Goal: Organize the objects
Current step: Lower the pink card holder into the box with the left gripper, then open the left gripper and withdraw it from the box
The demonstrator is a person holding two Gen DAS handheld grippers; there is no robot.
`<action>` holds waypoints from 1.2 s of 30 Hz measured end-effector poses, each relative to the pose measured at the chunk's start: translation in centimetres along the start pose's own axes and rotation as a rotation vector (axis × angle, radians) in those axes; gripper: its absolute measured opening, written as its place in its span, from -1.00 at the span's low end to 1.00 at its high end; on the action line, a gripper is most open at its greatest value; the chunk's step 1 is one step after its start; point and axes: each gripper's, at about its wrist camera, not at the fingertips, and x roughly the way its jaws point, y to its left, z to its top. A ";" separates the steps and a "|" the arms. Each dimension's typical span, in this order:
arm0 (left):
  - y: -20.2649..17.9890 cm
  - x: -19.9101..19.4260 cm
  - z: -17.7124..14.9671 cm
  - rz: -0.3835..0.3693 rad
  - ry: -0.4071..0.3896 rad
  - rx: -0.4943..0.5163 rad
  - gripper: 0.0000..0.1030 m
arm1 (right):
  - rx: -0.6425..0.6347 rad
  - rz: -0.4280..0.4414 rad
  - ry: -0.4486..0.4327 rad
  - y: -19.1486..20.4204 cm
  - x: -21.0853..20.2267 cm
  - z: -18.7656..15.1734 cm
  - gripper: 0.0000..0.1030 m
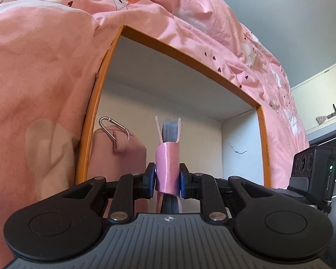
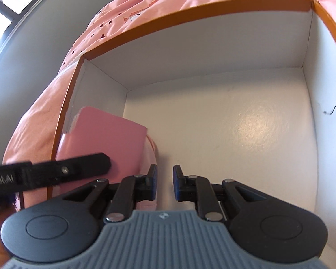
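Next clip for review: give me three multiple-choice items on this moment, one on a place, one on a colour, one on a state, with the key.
1. Where does the pink pouch with the metal clip lie?
A. Inside the box, by its left wall
B. On the bedding outside the box
C. In the right tongs

2. What colour is the rim of the box?
A. Blue
B. Orange
C. Green

3. What are the left tongs doing?
A. Gaping wide, empty
B. Shut on the pink booklet
C. Gripping the box rim

Key: 1 A, the pouch rests on the box floor beside the left wall. 2 B, the edge reads orange in both views. 3 B, both pads press on the booklet's pink cover.
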 end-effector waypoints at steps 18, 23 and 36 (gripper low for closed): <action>-3.6 -4.3 -1.8 0.235 -0.134 0.295 -0.09 | 0.121 0.096 -0.008 -0.4 0.3 0.5 -0.66; -2.1 -6.3 -0.8 0.240 -0.202 0.218 -0.09 | 0.116 0.099 -0.012 0.6 0.8 1.2 -0.39; 0.7 -6.6 0.1 0.212 -0.206 0.134 -0.12 | -0.067 0.155 0.063 2.4 1.4 3.0 -0.52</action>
